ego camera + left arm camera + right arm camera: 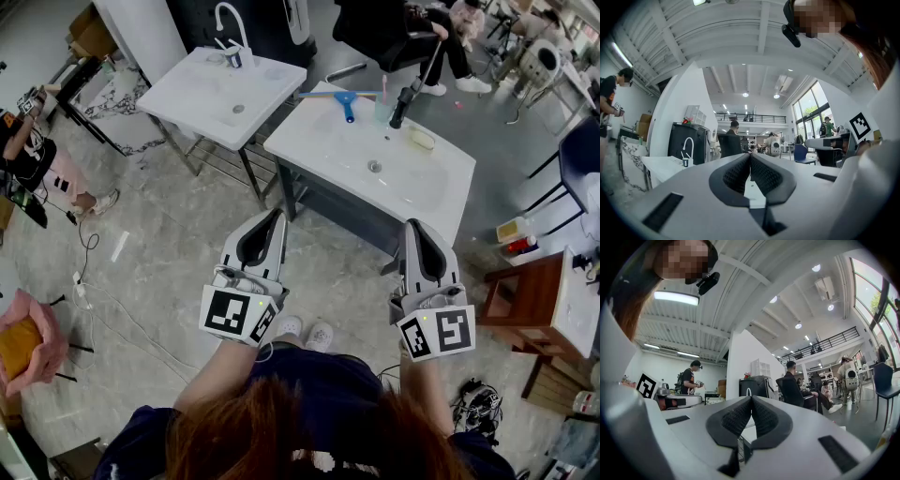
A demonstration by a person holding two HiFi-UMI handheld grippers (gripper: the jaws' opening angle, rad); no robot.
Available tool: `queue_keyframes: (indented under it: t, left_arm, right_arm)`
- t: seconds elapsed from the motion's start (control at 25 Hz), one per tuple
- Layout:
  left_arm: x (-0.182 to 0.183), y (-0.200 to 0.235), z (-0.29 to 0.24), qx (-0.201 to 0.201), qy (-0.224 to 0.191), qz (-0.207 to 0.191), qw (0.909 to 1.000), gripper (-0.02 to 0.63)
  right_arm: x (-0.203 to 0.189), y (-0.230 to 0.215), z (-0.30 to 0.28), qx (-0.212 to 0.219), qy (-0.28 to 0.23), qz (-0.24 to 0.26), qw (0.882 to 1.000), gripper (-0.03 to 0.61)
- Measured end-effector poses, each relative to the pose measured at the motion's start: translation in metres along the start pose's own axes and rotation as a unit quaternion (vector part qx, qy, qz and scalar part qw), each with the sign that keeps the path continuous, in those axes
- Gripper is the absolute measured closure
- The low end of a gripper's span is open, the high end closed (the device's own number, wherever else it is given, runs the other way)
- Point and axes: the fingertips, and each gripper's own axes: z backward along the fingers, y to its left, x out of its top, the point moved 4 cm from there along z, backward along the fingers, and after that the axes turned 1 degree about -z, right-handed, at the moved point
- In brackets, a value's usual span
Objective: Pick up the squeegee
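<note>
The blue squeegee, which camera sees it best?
The head view. It looks down on the squeegee, which lies at the back edge of the nearer white sink, blue handle and blade both plain. The left gripper view and right gripper view look level across the room, and neither shows it.

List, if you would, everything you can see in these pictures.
near sink: 1, white, ahead of the grippers
far sink: 1, white, to its left
squeegee: 1, blue, far edge of near sink
black tap: 1, black, on near sink
white tap: 1, white, on far sink
block: 1, pale yellow, beside black tap
wooden stool: 1, brown, floor at right
left gripper: 1, grey, shut, empty
right gripper: 1, grey, shut, empty
</note>
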Motion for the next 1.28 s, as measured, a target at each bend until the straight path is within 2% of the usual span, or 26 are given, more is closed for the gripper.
queue_keyframes:
  t: [0.4,0.48,0.56,0.6,0.8,1.04,1.28]
  left_arm:
    - [-0.002,0.002,-0.008,0.009,-0.001,-0.011,0.9999,0.592]
    - [-0.004,0.004,-0.012,0.013,0.002,-0.010,0.9999,0.586]
    - [-0.008,0.005,-0.015,0.017,0.010,-0.007,0.9998,0.500]
    - [-0.010,0.006,-0.017,0.018,0.014,-0.005,0.9997,0.484]
    - [-0.020,0.019,-0.031,0.024,0.030,0.000,0.9992,0.453]
    - [-0.028,0.048,-0.078,0.012,0.026,0.016,0.9995,0.424]
    - [-0.021,0.087,-0.146,-0.012,0.017,0.016,0.9997,0.393]
  right_arm:
    - [-0.001,-0.010,-0.005,-0.015,-0.004,0.004,1.000,0.559]
    - [-0.004,-0.012,-0.008,-0.013,0.001,0.002,1.000,0.511]
    - [-0.008,-0.015,-0.011,-0.011,0.008,-0.002,1.000,0.461]
    - [-0.011,-0.016,-0.014,-0.011,0.011,-0.005,1.000,0.446]
    - [-0.022,-0.023,-0.037,-0.003,0.023,-0.014,1.000,0.399]
    - [-0.019,-0.036,-0.079,0.002,0.010,-0.014,1.000,0.374]
    - [-0.013,-0.058,-0.150,-0.008,0.001,-0.004,1.000,0.350]
